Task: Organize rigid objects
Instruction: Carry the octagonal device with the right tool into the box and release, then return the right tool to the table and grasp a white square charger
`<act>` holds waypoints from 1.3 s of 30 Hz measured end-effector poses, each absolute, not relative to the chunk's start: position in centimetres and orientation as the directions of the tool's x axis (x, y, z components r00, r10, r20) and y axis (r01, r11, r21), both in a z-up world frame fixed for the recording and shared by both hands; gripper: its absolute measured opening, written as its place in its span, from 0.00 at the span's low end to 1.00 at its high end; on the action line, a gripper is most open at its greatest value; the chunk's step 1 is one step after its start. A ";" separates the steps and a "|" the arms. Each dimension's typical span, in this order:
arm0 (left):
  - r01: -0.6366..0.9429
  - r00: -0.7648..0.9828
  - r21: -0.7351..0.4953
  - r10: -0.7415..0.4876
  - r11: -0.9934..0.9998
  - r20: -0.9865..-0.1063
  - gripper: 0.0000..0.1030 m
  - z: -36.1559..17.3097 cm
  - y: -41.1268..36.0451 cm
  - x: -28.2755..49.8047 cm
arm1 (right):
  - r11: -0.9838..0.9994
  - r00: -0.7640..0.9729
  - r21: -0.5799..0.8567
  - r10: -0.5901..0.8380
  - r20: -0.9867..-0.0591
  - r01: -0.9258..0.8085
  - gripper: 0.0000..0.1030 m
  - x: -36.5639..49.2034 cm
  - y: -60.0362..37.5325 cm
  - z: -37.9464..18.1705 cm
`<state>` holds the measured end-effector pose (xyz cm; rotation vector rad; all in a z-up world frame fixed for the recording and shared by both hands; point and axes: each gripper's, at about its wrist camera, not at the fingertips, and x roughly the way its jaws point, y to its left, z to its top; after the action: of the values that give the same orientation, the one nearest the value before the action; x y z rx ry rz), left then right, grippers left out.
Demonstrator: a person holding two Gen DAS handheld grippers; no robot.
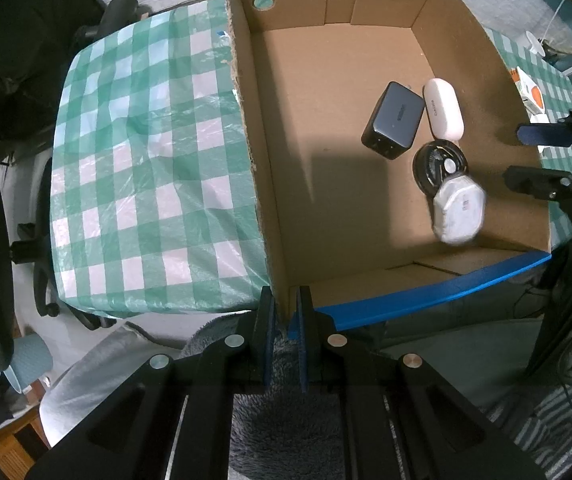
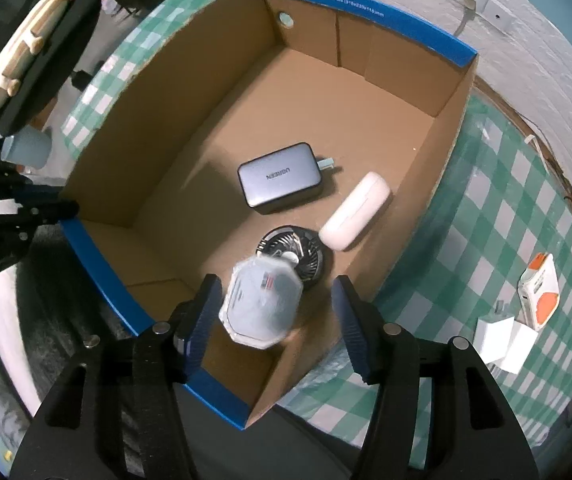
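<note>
**Wrapped part blurred between parted fingers over the box**

The right gripper (image 2: pixel 278 312) stood with its fingers (image 2: pixel 202 320) apart above the near corner of the cardboard box (image 2: pixel 158 128), and neither pad pressed on the plastic-wrapped white octagonal piece (image 2: pixel 260 306) between them. That piece was smeared by blur in both views, so whether it rested on the box floor or hung clear of it could not be told; its label was unreadable. Just beyond the fingertips it overlapped a round black fan-like disc (image 2: pixel 298 254), much of which it hid. Farther ahead of the fingers lay a white oval case (image 2: pixel 356 210) and a dark grey charger (image 2: pixel 280 178), the two close together.

The left gripper (image 1: pixel 286 312) was closed on the box's corner, its pads (image 1: pixel 268 320) pinching the cardboard wall where the blue-taped rim (image 1: pixel 426 296) ended. To the left of those fingers spread a green checked tablecloth (image 1: pixel 146 160).

To the right of the right gripper's fingers, outside the box, sat an orange-and-white packet (image 2: pixel 540 290) and a white cube-shaped plug (image 2: pixel 506 344), both warped by the lens edge.
</note>
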<state>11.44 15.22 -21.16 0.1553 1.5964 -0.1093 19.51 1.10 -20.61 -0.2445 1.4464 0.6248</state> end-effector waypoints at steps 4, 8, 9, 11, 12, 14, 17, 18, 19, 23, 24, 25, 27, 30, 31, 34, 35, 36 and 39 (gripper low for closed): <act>0.166 -0.028 0.025 0.030 0.986 -0.999 0.08 -21.2 15.2 11.4 | 0.819 0.021 0.219 0.271 -0.962 -0.531 0.61 19.4 0.7 -19.8; 0.166 -0.027 0.025 0.029 0.986 -0.999 0.08 -21.2 15.2 11.4 | 0.823 0.042 0.217 0.279 -0.959 -0.525 0.61 19.3 -0.1 -18.9; 0.166 -0.027 0.024 0.029 0.986 -0.999 0.08 -21.2 15.2 11.5 | 0.824 0.048 0.221 0.287 -0.957 -0.522 0.61 19.3 -0.5 -18.6; 0.167 -0.028 0.025 0.030 0.986 -0.999 0.08 -21.2 15.2 11.4 | 0.824 0.057 0.226 0.297 -0.953 -0.520 0.61 19.3 -1.2 -18.0; 0.168 -0.028 0.025 0.030 0.986 -0.999 0.08 -21.2 15.2 11.4 | 0.825 0.063 0.226 0.300 -0.952 -0.518 0.61 19.4 -1.6 -17.7; 0.167 -0.028 0.025 0.030 0.986 -0.999 0.08 -21.2 15.3 11.4 | 0.825 0.073 0.236 0.316 -0.946 -0.513 0.61 19.6 -2.5 -17.1; 0.167 -0.027 0.026 0.031 0.986 -0.999 0.08 -21.2 15.2 11.4 | 0.833 0.088 0.235 0.319 -0.944 -0.500 0.61 19.9 -4.0 -16.5; 0.166 -0.028 0.025 0.030 0.986 -0.999 0.08 -21.2 15.3 11.4 | 0.838 0.093 0.234 0.318 -0.944 -0.494 0.61 20.1 -4.5 -16.4; 0.165 -0.028 0.025 0.030 0.986 -0.999 0.08 -21.2 15.2 11.4 | 0.841 0.098 0.233 0.318 -0.943 -0.488 0.61 20.2 -5.0 -16.3; 0.169 -0.028 0.026 0.031 0.985 -0.999 0.08 -21.2 15.3 11.4 | 0.851 0.111 0.226 0.312 -0.943 -0.473 0.61 20.9 -7.3 -16.3; 0.168 -0.028 0.026 0.031 0.986 -0.999 0.08 -21.2 15.3 11.4 | 0.854 0.114 0.224 0.311 -0.944 -0.470 0.61 21.2 -8.1 -16.5; 0.168 -0.029 0.026 0.031 0.985 -0.999 0.08 -21.2 15.3 11.5 | 0.856 0.115 0.222 0.308 -0.944 -0.467 0.61 21.3 -8.6 -16.6; 0.168 -0.030 0.027 0.033 0.985 -0.999 0.08 -21.1 15.4 11.5 | 0.867 0.130 0.202 0.289 -0.948 -0.455 0.61 21.9 -10.3 -17.3; 0.168 -0.029 0.028 0.033 0.985 -0.999 0.08 -21.1 15.5 11.4 | 0.890 0.120 0.180 0.250 -0.961 -0.418 0.61 22.9 -13.0 -19.1; 0.167 -0.029 0.027 0.033 0.985 -0.999 0.08 -21.1 15.5 11.4 | 0.900 0.114 0.177 0.240 -0.964 -0.398 0.61 23.3 -14.1 -19.9; 0.168 -0.030 0.028 0.033 0.985 -0.999 0.08 -21.1 15.5 11.4 | 0.913 0.091 0.183 0.231 -0.969 -0.364 0.61 23.9 -16.2 -21.6; 0.167 -0.030 0.028 0.034 0.986 -0.999 0.08 -21.1 15.5 11.4 | 0.916 0.085 0.183 0.227 -0.970 -0.357 0.61 24.1 -16.9 -22.3; 0.166 -0.031 0.028 0.033 0.986 -0.999 0.08 -21.1 15.5 11.4 | 0.917 0.082 0.180 0.223 -0.971 -0.355 0.61 24.2 -17.4 -22.8; 0.168 -0.032 0.028 0.034 0.985 -0.999 0.08 -21.1 15.5 11.3 | 0.920 0.075 0.170 0.209 -0.975 -0.353 0.61 24.5 -18.5 -24.2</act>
<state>11.34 15.52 -21.06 0.1573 1.6011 -0.1076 24.45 -18.54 -24.24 -0.1214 1.4361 0.4229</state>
